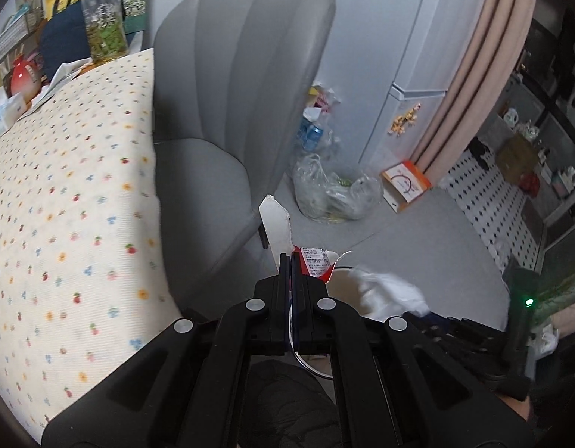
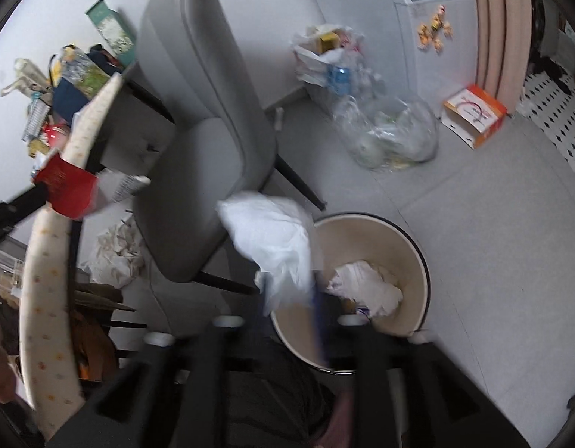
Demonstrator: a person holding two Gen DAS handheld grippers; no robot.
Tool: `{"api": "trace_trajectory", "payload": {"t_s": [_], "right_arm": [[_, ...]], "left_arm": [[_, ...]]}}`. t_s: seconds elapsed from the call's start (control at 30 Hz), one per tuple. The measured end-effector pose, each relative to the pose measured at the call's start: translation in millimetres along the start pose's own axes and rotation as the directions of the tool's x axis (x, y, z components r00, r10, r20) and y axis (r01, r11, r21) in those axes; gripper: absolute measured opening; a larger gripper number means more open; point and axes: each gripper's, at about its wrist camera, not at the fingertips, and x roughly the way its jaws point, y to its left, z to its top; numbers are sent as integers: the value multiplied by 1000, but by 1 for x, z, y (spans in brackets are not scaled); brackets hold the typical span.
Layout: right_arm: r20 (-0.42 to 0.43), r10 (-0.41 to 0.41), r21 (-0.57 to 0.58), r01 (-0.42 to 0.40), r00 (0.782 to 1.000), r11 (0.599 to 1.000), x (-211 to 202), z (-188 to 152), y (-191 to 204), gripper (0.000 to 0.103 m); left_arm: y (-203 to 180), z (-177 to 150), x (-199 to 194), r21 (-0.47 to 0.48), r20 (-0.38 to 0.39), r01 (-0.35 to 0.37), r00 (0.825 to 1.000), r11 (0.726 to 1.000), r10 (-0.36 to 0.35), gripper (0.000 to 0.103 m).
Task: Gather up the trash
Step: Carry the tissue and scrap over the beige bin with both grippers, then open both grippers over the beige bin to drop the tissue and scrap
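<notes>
The left gripper [image 1: 290, 261] has its fingers pressed together on a red and white wrapper [image 1: 314, 261], with a torn white strip sticking up past the tips. It hangs just off the edge of the table [image 1: 71, 171], whose dotted cloth fills everything to its left, and close to the front of the grey chair [image 1: 231, 86]. From the right wrist camera the same wrapper [image 2: 69, 190] shows as a red flap right at the table edge [image 2: 44, 291].

The right gripper [image 2: 287, 291] holds a crumpled white tissue [image 2: 272, 239]. The view is blurred, so I cannot tell exactly how the fingers stand, but the tissue is pinched at their tips. It sits above the near left rim of the round cream bin [image 2: 399, 250], beside the chair's seat corner and dark legs. More white crumpled paper [image 2: 366, 287] already lies inside the bin.

The bin stands on grey floor [image 2: 493, 261] that is bare to its right and front. Farther back, a clear plastic bag [image 2: 392, 138] slumps on the floor, with a heap of packaging [image 2: 332, 59] behind it against the wall, and an orange and white box [image 2: 474, 115] lies near the pink curtain [image 2: 500, 26]. A white fridge [image 2: 433, 11] stands between heap and curtain. Under the table lies another crumpled bag [image 2: 115, 254], hemmed in by chair and table legs.
</notes>
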Motion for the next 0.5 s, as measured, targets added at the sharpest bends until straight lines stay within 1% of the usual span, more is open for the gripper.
{"api": "trace_trajectory", "payload": {"t_s": [0.03, 0.13, 0.27, 0.37, 0.5], "right_arm": [[2, -12, -3, 12, 1000, 1000, 2, -2, -2, 50], [-8, -14, 13, 14, 1000, 1000, 8, -6, -11, 50], [4, -32, 47, 32, 999, 998, 4, -9, -26, 55], [25, -44, 80, 41, 999, 996, -9, -14, -40, 60], [51, -59, 112, 53, 997, 992, -26, -18, -56, 62]], "left_arm": [[-1, 0, 1, 5, -3, 0, 1000, 1000, 0, 2], [-6, 0, 5, 15, -13, -1, 1000, 1000, 2, 2], [-13, -2, 9, 30, -24, 5, 1000, 1000, -5, 2], [-21, -3, 13, 43, -35, 15, 999, 999, -14, 2], [-37, -6, 18, 69, -52, 39, 998, 997, -36, 2]]}}
